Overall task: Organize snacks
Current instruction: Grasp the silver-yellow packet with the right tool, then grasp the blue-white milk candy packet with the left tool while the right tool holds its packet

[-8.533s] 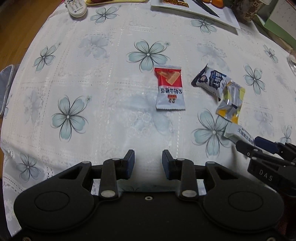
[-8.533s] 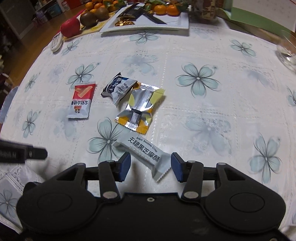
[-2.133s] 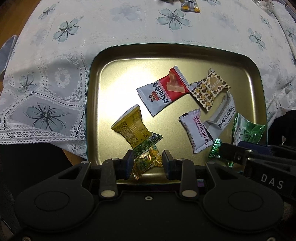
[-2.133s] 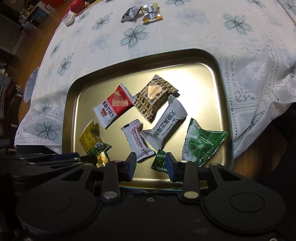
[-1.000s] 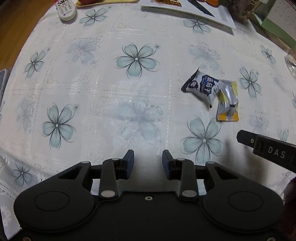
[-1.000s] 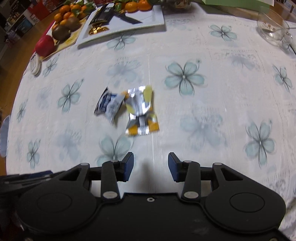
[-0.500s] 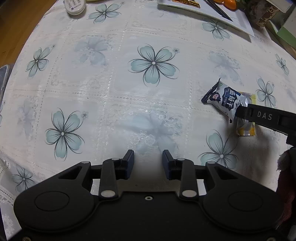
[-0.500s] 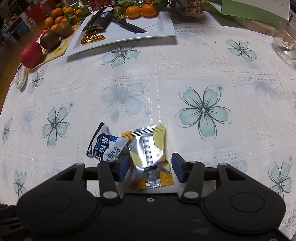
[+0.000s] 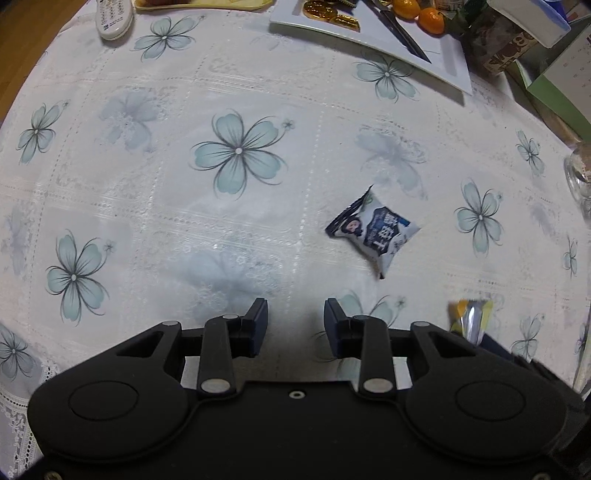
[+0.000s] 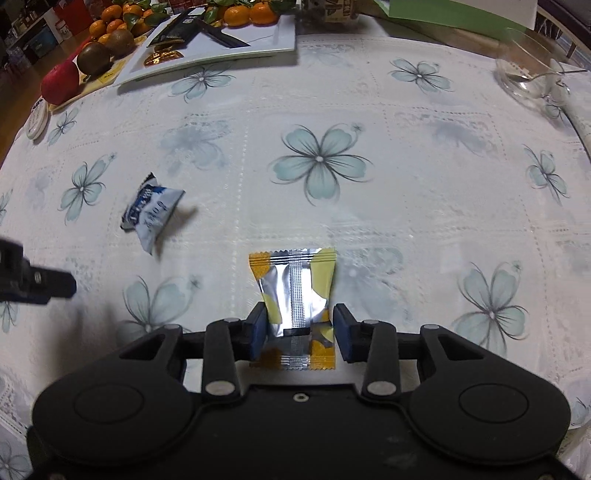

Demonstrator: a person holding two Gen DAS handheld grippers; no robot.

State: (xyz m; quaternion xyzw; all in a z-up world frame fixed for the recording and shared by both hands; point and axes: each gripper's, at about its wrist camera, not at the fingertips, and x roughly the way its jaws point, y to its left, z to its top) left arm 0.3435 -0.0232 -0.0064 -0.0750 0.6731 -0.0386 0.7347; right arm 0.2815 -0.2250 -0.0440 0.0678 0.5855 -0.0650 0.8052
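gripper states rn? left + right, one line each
Left gripper: open, holding nothing.
Right gripper: shut on the yellow-and-silver snack packet, lifted off the table.

Floral tablecloth (image 9: 258, 92) (blue packet (image 9: 373, 230) on it)

Snack packets: we count two, one blue-and-white packet (image 9: 373, 231) (image 10: 152, 212) and one silver-and-yellow packet (image 10: 296, 295) (image 9: 468, 320).
Grippers: we see two, the left gripper (image 9: 295, 325) (image 10: 55, 286) and the right gripper (image 10: 299, 330).
White trays: one white tray (image 10: 236, 48) (image 9: 447, 55).
Remote controls: one remote control (image 9: 112, 18).
Glass bowls: one glass bowl (image 10: 532, 70).
Red apples: one red apple (image 10: 59, 83).
Knives: one knife (image 9: 400, 33).
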